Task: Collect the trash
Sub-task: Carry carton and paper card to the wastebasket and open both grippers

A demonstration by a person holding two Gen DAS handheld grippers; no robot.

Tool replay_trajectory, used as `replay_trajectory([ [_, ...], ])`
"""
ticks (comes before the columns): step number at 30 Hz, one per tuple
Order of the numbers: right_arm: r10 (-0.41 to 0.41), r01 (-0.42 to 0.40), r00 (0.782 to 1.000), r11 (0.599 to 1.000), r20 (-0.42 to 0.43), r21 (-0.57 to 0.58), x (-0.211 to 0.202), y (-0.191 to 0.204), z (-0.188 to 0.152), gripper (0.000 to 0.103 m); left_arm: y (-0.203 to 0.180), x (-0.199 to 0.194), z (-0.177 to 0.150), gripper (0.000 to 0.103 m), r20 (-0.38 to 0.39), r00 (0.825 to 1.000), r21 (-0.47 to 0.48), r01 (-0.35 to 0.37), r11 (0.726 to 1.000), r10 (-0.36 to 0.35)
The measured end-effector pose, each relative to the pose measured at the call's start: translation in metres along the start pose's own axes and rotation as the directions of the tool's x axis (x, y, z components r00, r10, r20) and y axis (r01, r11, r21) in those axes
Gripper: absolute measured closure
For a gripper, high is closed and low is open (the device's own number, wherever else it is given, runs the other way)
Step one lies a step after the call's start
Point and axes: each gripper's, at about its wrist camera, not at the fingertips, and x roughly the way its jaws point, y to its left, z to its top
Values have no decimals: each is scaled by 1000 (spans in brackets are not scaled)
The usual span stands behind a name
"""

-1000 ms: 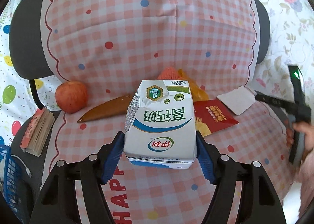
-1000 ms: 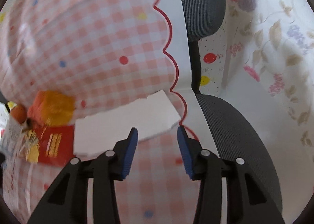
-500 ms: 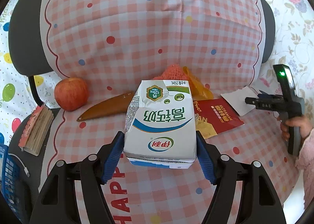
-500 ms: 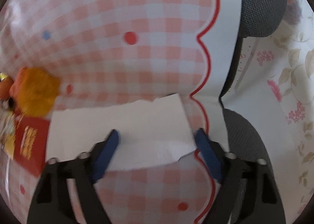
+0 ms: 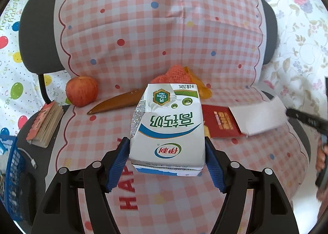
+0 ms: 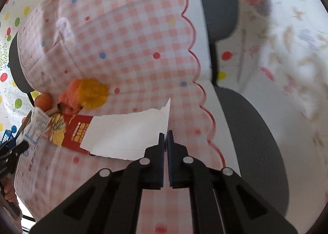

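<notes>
A white, green and blue milk carton (image 5: 168,127) hangs over the seat, and my left gripper (image 5: 167,152) is shut on its sides with the blue pads (image 5: 117,160). My right gripper (image 6: 165,137) is shut on the right edge of a white paper sheet (image 6: 127,133), which stands lifted off the cloth. The left wrist view shows the same paper (image 5: 260,117) at the right, with the right gripper's black fingers (image 5: 297,115) on its far corner. Under the paper lies a red packet (image 5: 219,123).
A pink checked cloth (image 5: 164,39) covers a grey chair. On it lie an apple (image 5: 81,90), a long brown peel-like strip (image 5: 116,105), an orange net with a yellow wrapper (image 6: 88,92) and a small book (image 5: 45,123). A blue basket (image 5: 10,164) stands at the lower left.
My right gripper's jaws closed on the white paper's right edge and pulled it up off the cloth. The left gripper still holds the carton and drifted slightly.
</notes>
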Motion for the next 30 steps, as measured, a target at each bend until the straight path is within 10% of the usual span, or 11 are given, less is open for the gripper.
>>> replay_trajectory([
  [14,-113,92,949,992,296,85,-165,-14,-81,102,-75,-74,-62,32,55,992,114,105,988,-112],
  [30,-268,248,919,963,288,106,-253,-19,-182,102,-193,-107,-127,32,26,946,299,302,905,-324],
])
